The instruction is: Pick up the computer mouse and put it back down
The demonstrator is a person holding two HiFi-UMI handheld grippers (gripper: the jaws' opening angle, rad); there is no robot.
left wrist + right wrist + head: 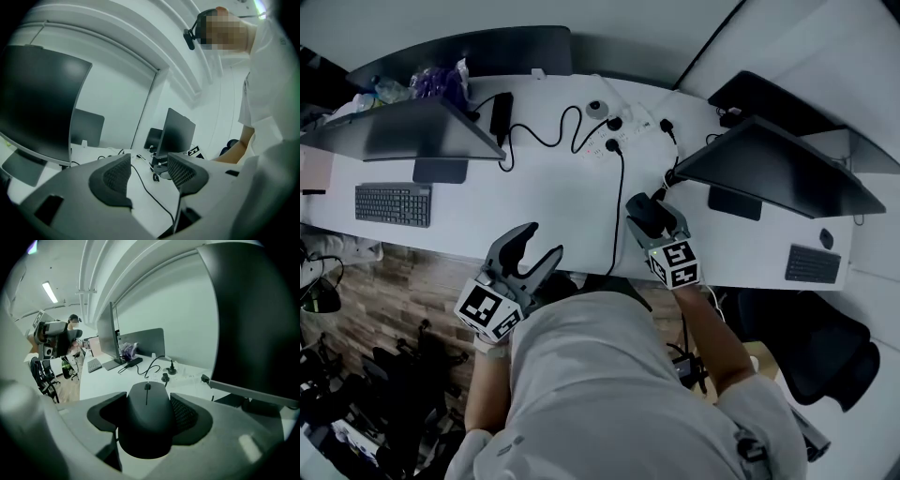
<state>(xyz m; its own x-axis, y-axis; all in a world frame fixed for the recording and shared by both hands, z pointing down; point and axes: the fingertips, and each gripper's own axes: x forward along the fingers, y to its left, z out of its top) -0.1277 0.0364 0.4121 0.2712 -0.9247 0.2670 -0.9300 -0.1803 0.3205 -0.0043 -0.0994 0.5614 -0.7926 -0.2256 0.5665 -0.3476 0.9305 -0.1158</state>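
A black computer mouse [147, 417] sits between the two jaws of my right gripper [149, 414], which is shut on it. In the head view that right gripper [654, 221] holds the mouse [648, 213] above the white desk [553, 202], just left of the right monitor [778, 169]. My left gripper [534, 253] stands open at the desk's front edge with nothing between its fingers. In the left gripper view its jaws [149, 173] are apart, showing only the desk and a black cable between them.
A black cable [619, 211] runs from a power strip [614, 136] down the desk's middle. A left monitor [398, 131] and keyboard [393, 204] stand at the left, a second keyboard [813, 264] at the right. Black chairs [811, 342] stand below.
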